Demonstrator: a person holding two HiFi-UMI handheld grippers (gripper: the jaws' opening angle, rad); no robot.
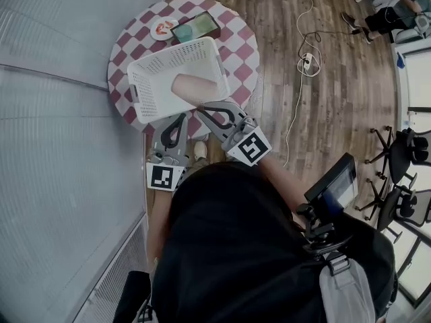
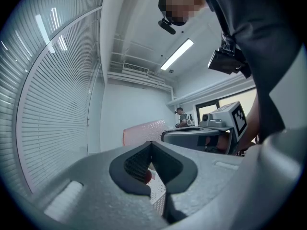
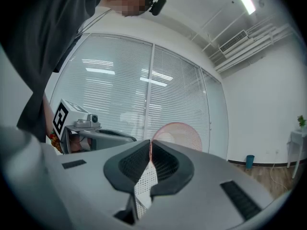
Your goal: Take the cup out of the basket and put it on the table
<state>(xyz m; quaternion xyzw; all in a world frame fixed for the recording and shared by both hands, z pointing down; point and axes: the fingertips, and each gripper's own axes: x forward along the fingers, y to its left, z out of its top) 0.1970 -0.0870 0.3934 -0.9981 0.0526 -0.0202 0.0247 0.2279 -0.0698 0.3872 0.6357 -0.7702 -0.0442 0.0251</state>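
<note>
Shut to touching tips at the left gripper (image 2: 150, 143), nothing clamped, with white basket (image 1: 153, 67) mesh visible through the gap behind the pads. Same at the right gripper (image 3: 150, 143): tips pressed together, just at the basket's near rim. Inside the basket, on the checked table (image 1: 232, 32), lies the pink cup (image 1: 194, 86), on its side.

A small plate (image 1: 163, 27) (red food on it) sits beside a green box (image 1: 196, 27); a white power strip (image 1: 307, 62) lies on the wooden floor (image 1: 337, 93).
</note>
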